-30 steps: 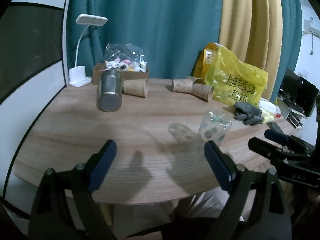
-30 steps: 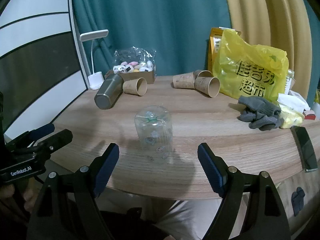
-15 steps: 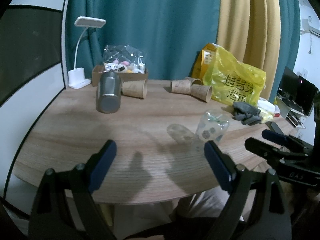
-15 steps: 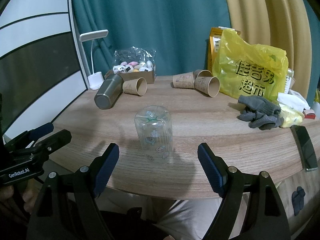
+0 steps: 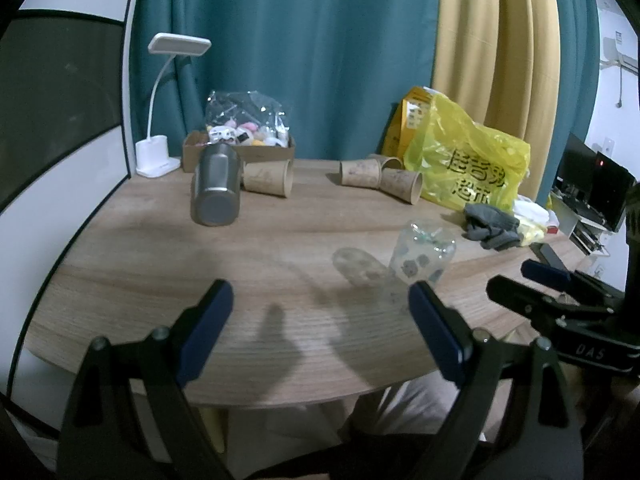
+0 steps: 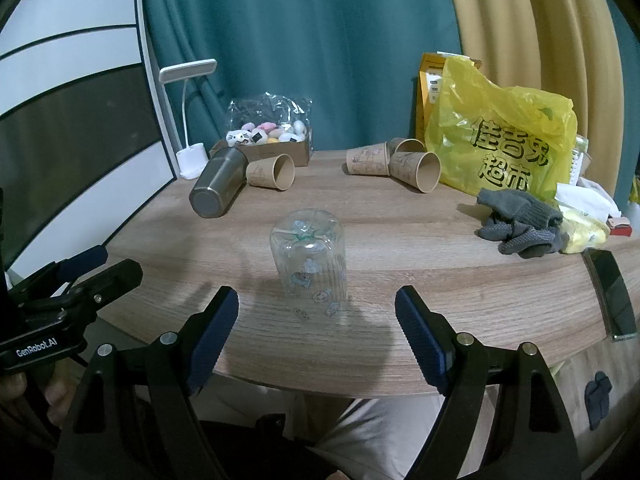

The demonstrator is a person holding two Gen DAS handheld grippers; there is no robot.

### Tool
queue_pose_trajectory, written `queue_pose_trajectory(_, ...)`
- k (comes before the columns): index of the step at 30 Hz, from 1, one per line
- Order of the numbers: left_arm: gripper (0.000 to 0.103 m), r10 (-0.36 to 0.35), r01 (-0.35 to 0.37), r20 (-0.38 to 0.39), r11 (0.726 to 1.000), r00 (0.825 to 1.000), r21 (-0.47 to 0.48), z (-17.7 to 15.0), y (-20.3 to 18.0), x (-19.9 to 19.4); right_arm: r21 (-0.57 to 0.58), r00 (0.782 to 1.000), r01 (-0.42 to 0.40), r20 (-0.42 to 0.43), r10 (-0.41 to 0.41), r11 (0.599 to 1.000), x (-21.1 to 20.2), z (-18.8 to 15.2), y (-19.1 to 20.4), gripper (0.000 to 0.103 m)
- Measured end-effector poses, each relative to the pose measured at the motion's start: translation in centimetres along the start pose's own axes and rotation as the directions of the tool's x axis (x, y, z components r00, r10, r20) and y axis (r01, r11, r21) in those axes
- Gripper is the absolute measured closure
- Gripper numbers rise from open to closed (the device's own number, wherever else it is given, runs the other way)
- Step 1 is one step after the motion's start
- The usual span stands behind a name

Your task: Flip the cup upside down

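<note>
Wooden table (image 6: 400, 240) carries the clear cup (image 6: 308, 264) upside down, just ahead of my right tool (image 6: 316, 320); both tools, left tool (image 5: 320, 320) included, released and empty.

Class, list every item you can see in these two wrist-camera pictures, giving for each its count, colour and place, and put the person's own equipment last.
clear plastic cup: 1, transparent with printed figures, upside down near the front edge of the table
steel tumbler: 1, silver, on its side, back left
paper cups: 4, brown, on their sides, one by the tumbler, three by the bag
desk lamp: 1, white, back left
cardboard tray of small toys: 1, brown, at the curtain
plastic bag: 1, yellow, back right
gloves: grey, right
phone: 1, dark, right edge
table: 1, wood
left gripper: black, blue fingers, open
right gripper: black, blue fingers, open
</note>
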State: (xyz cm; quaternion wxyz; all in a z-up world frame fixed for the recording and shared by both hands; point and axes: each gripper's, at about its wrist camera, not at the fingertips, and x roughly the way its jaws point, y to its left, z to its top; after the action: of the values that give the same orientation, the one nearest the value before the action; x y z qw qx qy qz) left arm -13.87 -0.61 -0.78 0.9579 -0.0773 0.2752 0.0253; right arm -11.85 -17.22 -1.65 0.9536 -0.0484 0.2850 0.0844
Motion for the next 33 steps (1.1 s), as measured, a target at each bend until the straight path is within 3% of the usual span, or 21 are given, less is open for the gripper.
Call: queue_pose_trajectory(33, 0.012, -0.005, 0.005, -0.006, 1.000, 1.000, 0.002, -0.24, -0.17, -0.21, 0.007, 1.000, -0.003, -0.004, 0.003, 1.000, -0.06, -0.17, 0.12, 0.020)
